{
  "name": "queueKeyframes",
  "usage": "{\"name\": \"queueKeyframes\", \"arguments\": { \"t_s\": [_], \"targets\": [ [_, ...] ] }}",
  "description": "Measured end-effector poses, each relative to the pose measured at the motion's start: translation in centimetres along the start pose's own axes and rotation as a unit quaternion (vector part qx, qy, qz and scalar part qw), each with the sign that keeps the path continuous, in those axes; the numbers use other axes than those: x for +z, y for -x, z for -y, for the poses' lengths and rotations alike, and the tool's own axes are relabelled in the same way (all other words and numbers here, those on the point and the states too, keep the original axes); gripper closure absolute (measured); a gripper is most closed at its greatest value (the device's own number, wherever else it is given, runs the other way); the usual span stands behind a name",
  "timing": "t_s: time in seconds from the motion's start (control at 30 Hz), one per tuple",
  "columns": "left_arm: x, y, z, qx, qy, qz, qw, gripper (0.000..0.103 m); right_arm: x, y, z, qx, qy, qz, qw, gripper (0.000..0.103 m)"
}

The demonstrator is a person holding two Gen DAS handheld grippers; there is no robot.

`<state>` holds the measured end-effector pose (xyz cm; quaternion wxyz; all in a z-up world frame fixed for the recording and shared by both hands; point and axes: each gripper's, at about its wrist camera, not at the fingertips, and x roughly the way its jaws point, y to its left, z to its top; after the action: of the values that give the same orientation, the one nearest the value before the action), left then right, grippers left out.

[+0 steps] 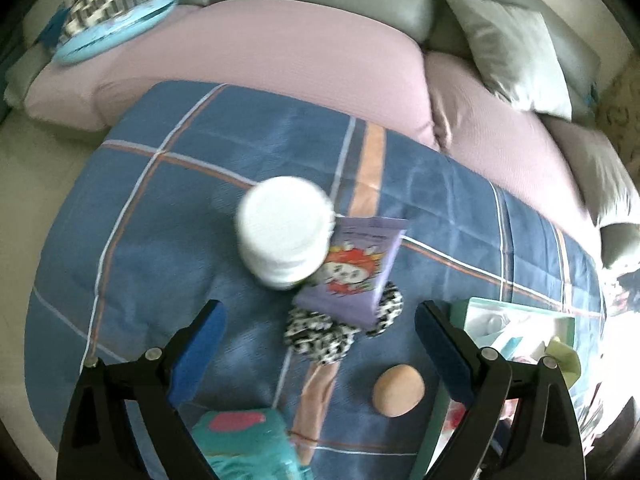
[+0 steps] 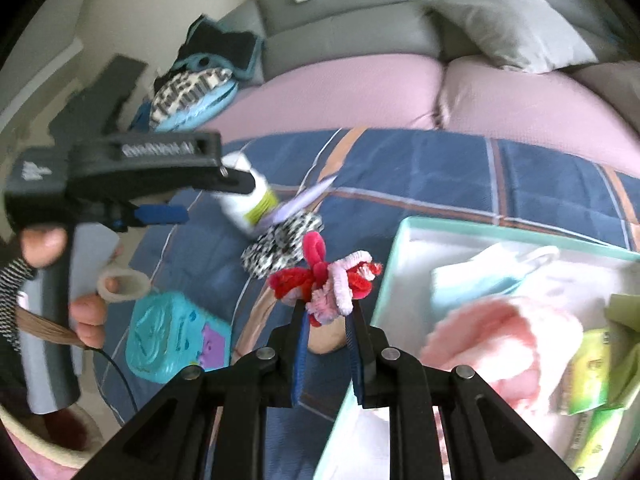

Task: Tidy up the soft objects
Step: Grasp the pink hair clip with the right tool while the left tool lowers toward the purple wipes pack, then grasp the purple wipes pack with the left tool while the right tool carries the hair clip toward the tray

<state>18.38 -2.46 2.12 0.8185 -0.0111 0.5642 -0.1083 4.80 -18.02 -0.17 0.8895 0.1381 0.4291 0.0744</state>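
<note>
R gripper (image 2: pixel 329 312) clamped on pipe-cleaner bundle (image 2: pixel 326 276), next to open box (image 2: pixel 400 240). L gripper (image 1: pixel 320 320) jaws apart, nothing between, over blue quilt (image 1: pixel 200 200).

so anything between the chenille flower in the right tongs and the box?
Nothing visible. The right tongs are shut on the pink-and-red chenille flower, held above the blanket. The teal-rimmed box sits just to its right, open-topped, and the gap to its near rim looks clear. The black-and-white scrunchie lies behind, off that path.
</note>
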Motion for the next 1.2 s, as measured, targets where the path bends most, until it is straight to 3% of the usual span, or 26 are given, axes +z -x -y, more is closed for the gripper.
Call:
{"name": "queueKeyframes", "arguments": {
  "t_s": [0.13, 0.23, 0.3, 0.47, 0.57, 0.73, 0.83, 1.0, 1.2],
  "targets": [
    [0.8, -1.3, 2.3, 0.019, -0.038, -0.015, 0.9990, 0.010, 0.5, 1.8, 1.5, -0.017, -0.016, 0.022, 0.999, 0.084],
    [1.3, -2.5, 4.0, 0.054, -0.070, -0.024, 0.9958, 0.011, 0.7, 2.9, 2.9, -0.019, -0.036, 0.036, 0.999, 0.084],
    [1.7, -3.2, 4.8, 0.076, -0.087, -0.030, 0.9928, 0.025, 0.8, 3.4, 3.6, -0.020, -0.043, 0.042, 0.998, 0.084],
    [2.1, -4.9, 6.1, 0.085, -0.104, -0.049, 0.9898, 0.035, 1.0, 4.3, 4.7, -0.021, -0.057, 0.050, 0.997, 0.084],
    [2.2, -5.5, 6.7, 0.100, -0.113, -0.050, 0.9873, 0.051, 1.1, 4.7, 5.0, -0.020, -0.061, 0.055, 0.996, 0.084],
    [2.2, -6.0, 7.1, 0.126, -0.120, -0.044, 0.9839, 0.063, 1.1, 4.9, 5.3, -0.017, -0.063, 0.059, 0.996, 0.084],
    [2.3, -6.2, 7.2, 0.130, -0.118, -0.038, 0.9837, 0.079, 1.2, 5.0, 5.4, -0.017, -0.064, 0.060, 0.996, 0.084],
    [2.6, -6.1, 7.0, 0.133, -0.108, -0.022, 0.9850, 0.090, 1.1, 5.7, 5.9, -0.016, -0.072, 0.068, 0.995, 0.084],
    [3.0, -4.5, 6.8, 0.132, -0.102, 0.000, 0.9859, 0.094, 0.9, 6.7, 6.6, -0.014, -0.085, 0.078, 0.993, 0.084]
  ]
}}
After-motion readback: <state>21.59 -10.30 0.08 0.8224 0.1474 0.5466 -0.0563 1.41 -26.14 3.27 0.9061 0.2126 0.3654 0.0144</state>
